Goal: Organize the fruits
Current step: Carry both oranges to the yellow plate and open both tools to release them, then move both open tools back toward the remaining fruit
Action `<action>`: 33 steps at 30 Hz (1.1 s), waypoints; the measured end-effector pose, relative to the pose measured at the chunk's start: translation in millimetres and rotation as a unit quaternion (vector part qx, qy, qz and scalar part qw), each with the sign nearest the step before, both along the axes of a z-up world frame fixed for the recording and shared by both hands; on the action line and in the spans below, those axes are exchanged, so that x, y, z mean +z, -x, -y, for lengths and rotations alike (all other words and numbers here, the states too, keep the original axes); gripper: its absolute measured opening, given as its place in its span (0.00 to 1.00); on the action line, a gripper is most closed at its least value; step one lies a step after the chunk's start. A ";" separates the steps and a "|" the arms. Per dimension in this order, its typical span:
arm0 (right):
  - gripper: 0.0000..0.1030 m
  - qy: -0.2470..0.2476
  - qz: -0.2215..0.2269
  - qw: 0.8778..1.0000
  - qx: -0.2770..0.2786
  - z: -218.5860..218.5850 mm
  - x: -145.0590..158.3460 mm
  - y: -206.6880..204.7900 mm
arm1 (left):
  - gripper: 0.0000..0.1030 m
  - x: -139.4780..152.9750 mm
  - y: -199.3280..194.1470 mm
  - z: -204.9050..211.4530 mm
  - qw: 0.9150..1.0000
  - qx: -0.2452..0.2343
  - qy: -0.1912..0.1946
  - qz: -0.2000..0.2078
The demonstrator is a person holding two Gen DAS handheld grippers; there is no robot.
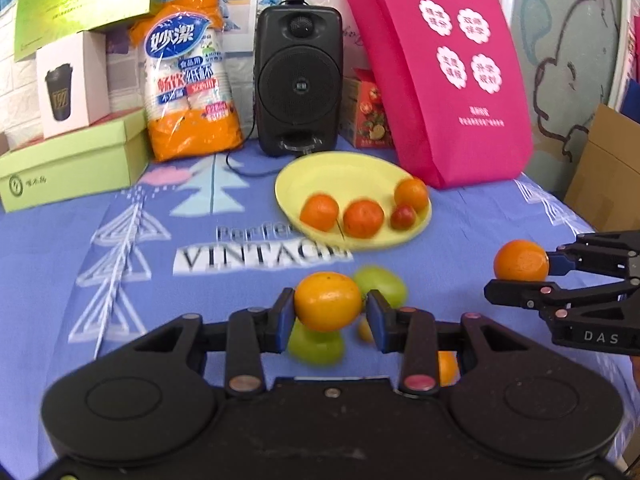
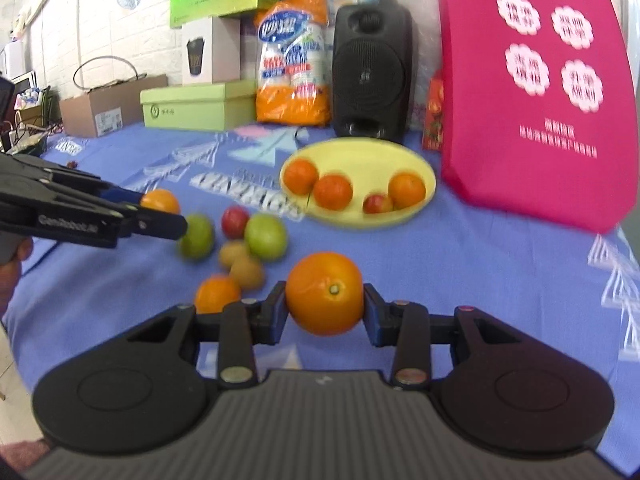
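Observation:
My left gripper (image 1: 328, 314) is shut on an orange (image 1: 327, 301) and holds it above loose fruit on the blue cloth. My right gripper (image 2: 325, 312) is shut on another orange (image 2: 325, 293); it also shows in the left wrist view (image 1: 520, 266). A yellow plate (image 1: 340, 172) near the speaker holds three oranges and one small red fruit (image 1: 403, 216). On the cloth lie two green fruits (image 2: 266, 236), a red fruit (image 2: 235, 222), two brownish fruits (image 2: 246, 272) and an orange (image 2: 217, 294).
A black speaker (image 1: 298, 80), a pink bag (image 1: 444, 76), an orange pack of paper cups (image 1: 188, 76) and green boxes (image 1: 76, 164) stand along the back. A cardboard box (image 2: 108, 108) sits at the far left.

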State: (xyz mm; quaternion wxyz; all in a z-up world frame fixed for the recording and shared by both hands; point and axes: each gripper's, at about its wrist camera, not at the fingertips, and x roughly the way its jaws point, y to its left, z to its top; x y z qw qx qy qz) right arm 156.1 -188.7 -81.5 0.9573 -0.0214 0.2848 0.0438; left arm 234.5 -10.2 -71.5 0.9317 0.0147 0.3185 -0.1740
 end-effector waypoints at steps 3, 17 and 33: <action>0.36 -0.001 0.013 1.000 -0.006 7.6 12.3 -26.6 | 0.36 9.2 -28.6 7.3 1.000 0.010 -0.001 0.009; 0.36 -0.021 -0.007 0.999 -0.028 33.7 15.8 -169.6 | 0.36 2.9 -186.3 51.1 0.999 0.021 -0.023 -0.017; 0.40 0.008 -0.009 1.000 -0.024 34.2 12.3 -175.9 | 0.49 -1.7 -192.7 27.5 0.999 0.028 -0.021 -0.028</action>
